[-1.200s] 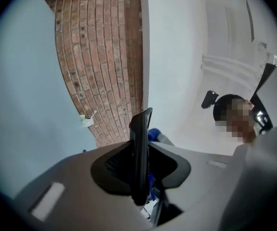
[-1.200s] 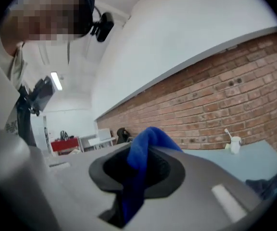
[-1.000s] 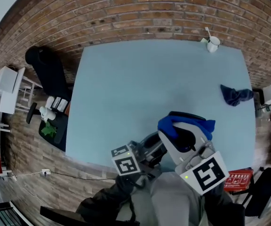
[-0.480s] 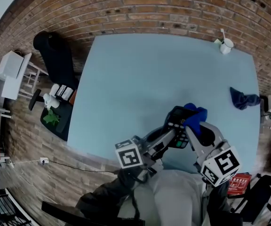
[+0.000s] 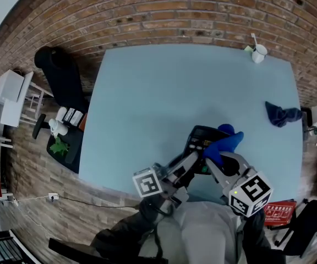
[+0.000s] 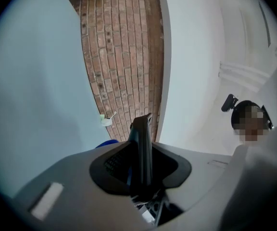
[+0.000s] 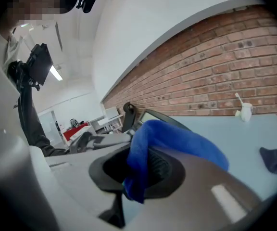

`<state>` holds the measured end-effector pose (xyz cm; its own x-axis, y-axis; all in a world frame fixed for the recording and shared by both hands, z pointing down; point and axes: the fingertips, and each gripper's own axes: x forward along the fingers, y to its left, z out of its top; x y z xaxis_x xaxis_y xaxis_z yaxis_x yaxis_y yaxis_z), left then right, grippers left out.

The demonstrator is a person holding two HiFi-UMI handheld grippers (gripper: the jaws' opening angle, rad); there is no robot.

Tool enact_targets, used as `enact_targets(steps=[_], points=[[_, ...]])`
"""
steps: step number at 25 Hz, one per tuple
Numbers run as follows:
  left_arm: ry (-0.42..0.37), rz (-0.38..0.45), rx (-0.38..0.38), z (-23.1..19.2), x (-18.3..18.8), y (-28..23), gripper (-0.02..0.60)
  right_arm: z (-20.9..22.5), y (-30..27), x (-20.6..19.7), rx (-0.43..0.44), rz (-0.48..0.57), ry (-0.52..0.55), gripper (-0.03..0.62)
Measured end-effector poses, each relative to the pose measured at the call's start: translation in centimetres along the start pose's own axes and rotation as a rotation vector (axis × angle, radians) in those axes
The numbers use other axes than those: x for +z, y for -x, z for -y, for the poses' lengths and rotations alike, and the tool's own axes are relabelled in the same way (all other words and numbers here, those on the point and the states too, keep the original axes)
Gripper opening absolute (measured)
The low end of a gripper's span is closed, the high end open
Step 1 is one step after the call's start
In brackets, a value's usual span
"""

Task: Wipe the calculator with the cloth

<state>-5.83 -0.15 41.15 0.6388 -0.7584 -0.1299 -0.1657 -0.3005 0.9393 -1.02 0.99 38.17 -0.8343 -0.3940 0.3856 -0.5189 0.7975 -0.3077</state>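
My left gripper (image 5: 193,159) is shut on the near edge of the black calculator (image 5: 201,139) and holds it just above the pale blue table (image 5: 147,98). In the left gripper view the calculator (image 6: 141,148) stands edge-on between the jaws of the left gripper (image 6: 141,179). My right gripper (image 5: 216,159) is shut on a bright blue cloth (image 5: 223,142), which lies against the calculator's right side. In the right gripper view the cloth (image 7: 169,146) spills out of the right gripper (image 7: 138,177), with the calculator (image 7: 150,115) just behind it.
A crumpled dark blue cloth (image 5: 279,114) lies near the table's right edge. A white cup (image 5: 258,53) with a spoon stands at the far right corner. A black chair (image 5: 56,73) is left of the table, and a red box (image 5: 279,208) is on the floor at right.
Both grippers have sunk toward the table with the calculator and the cloth. The cloth, which covered the calculator, has slid to its right side, so the keys show.
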Motion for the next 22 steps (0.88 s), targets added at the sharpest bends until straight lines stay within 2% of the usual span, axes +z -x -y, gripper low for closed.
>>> enact_targets(steps=[3,5,7,10,13,15,18,22], points=[[0.09,0.089,0.003,-1.7,1.6,0.9,0.102,2.7,1.1,-3.7,-0.062,-0.082,-0.077,0.06],[0.168,0.15,0.023,-3.6,2.3,1.5,0.1,2.6,0.7,-6.5,-0.046,-0.149,-0.107,0.06],[0.215,0.181,0.046,-5.2,2.4,1.6,0.1,1.3,-0.2,-8.7,0.005,-0.194,-0.128,0.06],[0.255,0.192,0.086,-7.3,1.8,1.5,0.101,0.2,-1.7,-10.2,0.045,-0.195,-0.16,0.06],[0.28,0.21,0.132,-9.8,1.3,1.5,0.103,1.8,-3.0,-10.4,0.022,-0.148,-0.235,0.06],[0.275,0.186,0.188,-11.8,0.5,1.0,0.107,3.2,-4.0,-11.2,0.016,-0.163,-0.296,0.06],[0.265,0.106,0.312,-14.3,-1.2,-0.1,0.13,4.5,-5.6,-13.1,0.003,-0.236,-0.325,0.06],[0.172,0.004,0.438,-15.5,-2.0,-0.4,0.157,5.9,-5.8,-14.6,-0.013,-0.276,-0.374,0.06]])
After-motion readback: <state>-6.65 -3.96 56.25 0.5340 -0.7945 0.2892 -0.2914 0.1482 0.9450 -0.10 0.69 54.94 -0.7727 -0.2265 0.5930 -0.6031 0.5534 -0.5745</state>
